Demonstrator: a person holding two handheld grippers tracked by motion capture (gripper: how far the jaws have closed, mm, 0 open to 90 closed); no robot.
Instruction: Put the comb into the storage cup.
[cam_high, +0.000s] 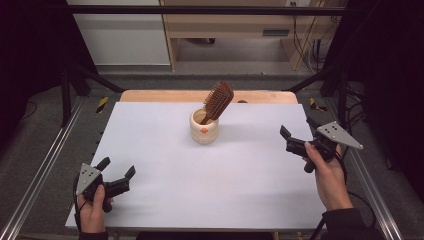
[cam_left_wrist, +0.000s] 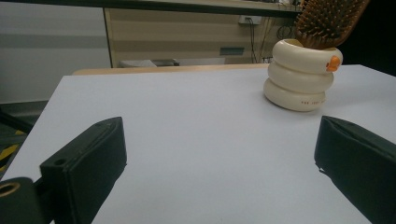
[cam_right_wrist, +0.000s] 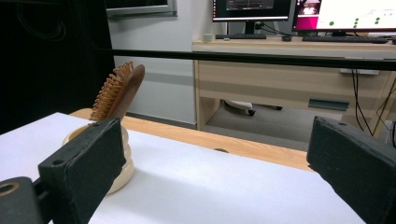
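You hold your left gripper (cam_high: 119, 173) low over the near left part of the white table (cam_high: 165, 165). Your left hand (cam_high: 94, 207) wraps around its handle. Its two black jaws stand wide apart, and there is nothing between them. In the left gripper view, bare white table lies between the jaws.

Your right gripper (cam_high: 296, 134) sits over the right side of the table, a bit farther from you than the left one. Your right hand (cam_high: 327, 175) holds it from behind. A grey three-cornered plate (cam_high: 338, 134) sits on top of it. Its jaws are wide apart too, and they hold nothing.

Farther out, in front of both grippers, stands a cream cup (cam_high: 204, 126). It looks like three fat rings stacked up, and it has a small orange spot (cam_high: 204, 130) on its side. It stands well apart from both grippers, about in the middle between them and nearer the far edge of the table. In the left gripper view the cup (cam_left_wrist: 301, 74) is ahead and to the right. In the right gripper view the cup (cam_right_wrist: 125, 158) is ahead and to the left, partly behind the left jaw.

A brown hairbrush (cam_high: 217, 101) stands in the cup with its handle down. Its head leans up and to the right in the high view.

Past the table is a wooden desk (cam_right_wrist: 289, 74), with screens (cam_right_wrist: 299, 9) on top of it.
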